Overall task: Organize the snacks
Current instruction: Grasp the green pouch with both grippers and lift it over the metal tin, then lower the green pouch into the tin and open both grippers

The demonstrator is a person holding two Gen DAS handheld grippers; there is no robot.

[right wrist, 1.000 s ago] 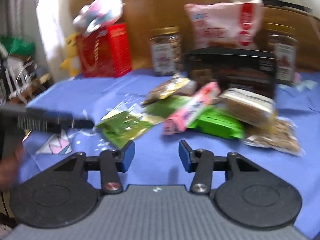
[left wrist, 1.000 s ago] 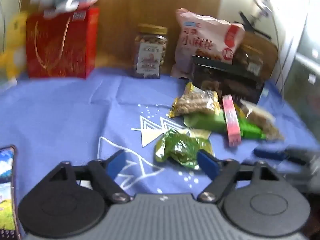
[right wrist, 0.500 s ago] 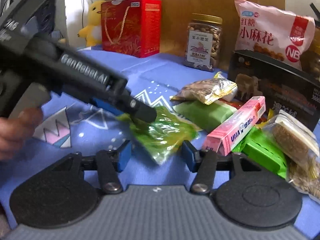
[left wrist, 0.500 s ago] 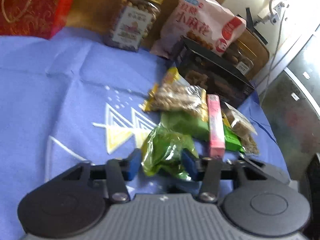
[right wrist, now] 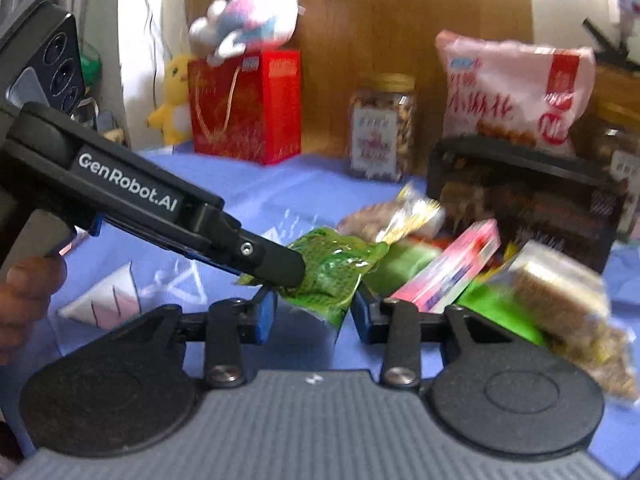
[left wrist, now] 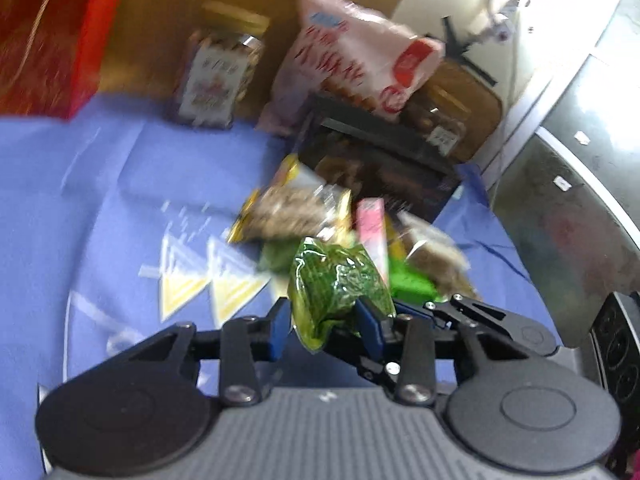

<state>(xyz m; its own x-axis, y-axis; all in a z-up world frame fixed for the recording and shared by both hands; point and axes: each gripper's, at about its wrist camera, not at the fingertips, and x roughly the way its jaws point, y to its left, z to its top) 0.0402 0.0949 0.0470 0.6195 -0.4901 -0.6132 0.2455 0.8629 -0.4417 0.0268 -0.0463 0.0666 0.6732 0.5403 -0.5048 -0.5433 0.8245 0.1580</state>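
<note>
Now the left gripper (left wrist: 322,326) has closed its blue pads on the green snack packet (left wrist: 336,284), which a second ago lay flat on the blue tablecloth (left wrist: 120,208) at the near edge of the snack pile; it seems to be lifted off the cloth, its foil crumpled between the fingers. From the right side, the right gripper (right wrist: 310,314) hovers just beneath the packet with its jaws apart, holding nothing. That looks to me like the first pick of the sorting. Other snacks sit untouched towards the table's far right: the pink box (right wrist: 452,270), a nut packet (right wrist: 394,218), a green pack (left wrist: 410,280) and the black box (right wrist: 524,204). A nut jar (right wrist: 382,128) and a pink bag (right wrist: 516,96) stand along the far edge, with a red gift bag (right wrist: 246,106) at the far left.
</note>
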